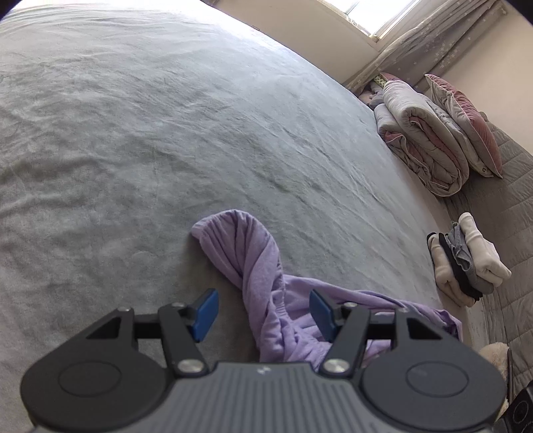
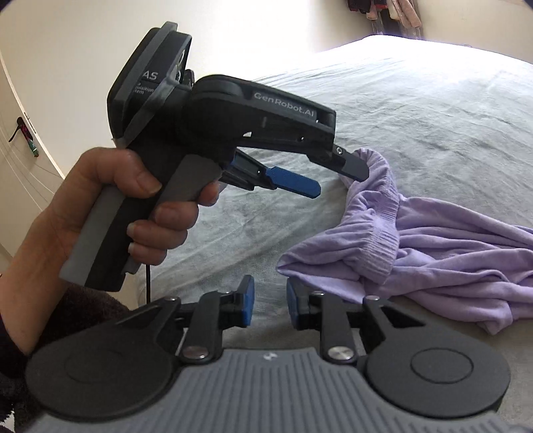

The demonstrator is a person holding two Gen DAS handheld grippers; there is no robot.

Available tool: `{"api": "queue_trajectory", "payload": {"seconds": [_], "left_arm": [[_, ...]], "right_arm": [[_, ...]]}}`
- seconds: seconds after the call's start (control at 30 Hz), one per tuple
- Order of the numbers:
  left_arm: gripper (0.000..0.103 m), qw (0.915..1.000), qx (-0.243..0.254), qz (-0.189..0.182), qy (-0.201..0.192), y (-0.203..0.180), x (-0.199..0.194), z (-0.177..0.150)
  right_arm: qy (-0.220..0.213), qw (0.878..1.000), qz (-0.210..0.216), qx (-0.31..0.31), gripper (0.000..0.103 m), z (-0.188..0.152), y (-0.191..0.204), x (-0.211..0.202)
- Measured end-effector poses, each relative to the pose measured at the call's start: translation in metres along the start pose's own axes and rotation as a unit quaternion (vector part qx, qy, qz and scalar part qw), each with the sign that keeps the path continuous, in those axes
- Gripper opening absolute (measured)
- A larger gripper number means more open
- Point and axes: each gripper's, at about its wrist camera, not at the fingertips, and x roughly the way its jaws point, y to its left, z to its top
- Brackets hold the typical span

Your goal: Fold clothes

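Note:
A crumpled lilac garment [image 1: 246, 253] lies on the grey bed cover [image 1: 150, 116], one twisted end reaching away from me. My left gripper [image 1: 263, 301] is open, its blue pads [image 1: 206, 313] wide apart, with the cloth passing between them and bunched against the right one. In the right wrist view a hand [image 2: 133, 186] holds that left gripper [image 2: 339, 183]; its upper finger is hooked into a ribbed hem of the garment [image 2: 449, 253] and lifts it, while the lower blue finger hangs free. My right gripper [image 2: 269, 301] is open just left of the cloth's near edge, nothing between its pads.
A rolled grey-and-pink duvet [image 1: 423, 140] and a pillow [image 1: 466, 123] lie at the bed's far right, under a curtained window [image 1: 376, 13]. A small stack of folded clothes [image 1: 466, 259] sits near the right edge. A cupboard door [image 2: 20, 143] stands at left.

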Motion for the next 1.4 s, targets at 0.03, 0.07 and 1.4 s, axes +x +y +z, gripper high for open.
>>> {"api": "queue_trajectory", "payload": {"seconds": [0.03,0.07,1.4], "left_arm": [[0.062,1.0000,0.004,0.002,0.001,-0.004,0.005,0.001],[0.061,1.0000,0.007,0.004,0.000,-0.009,0.010,0.001],[0.038,0.9955,0.039,-0.004,-0.087,-0.022,0.032,0.023]], "right_arm": [[-0.011,1.000,-0.007,0.003,0.052,0.003,-0.005,-0.008],[-0.023,1.000,-0.016,0.003,0.053,0.006,-0.010,-0.015],[-0.061,0.897,-0.404,0.169,0.002,0.007,-0.190,-0.086]]}}
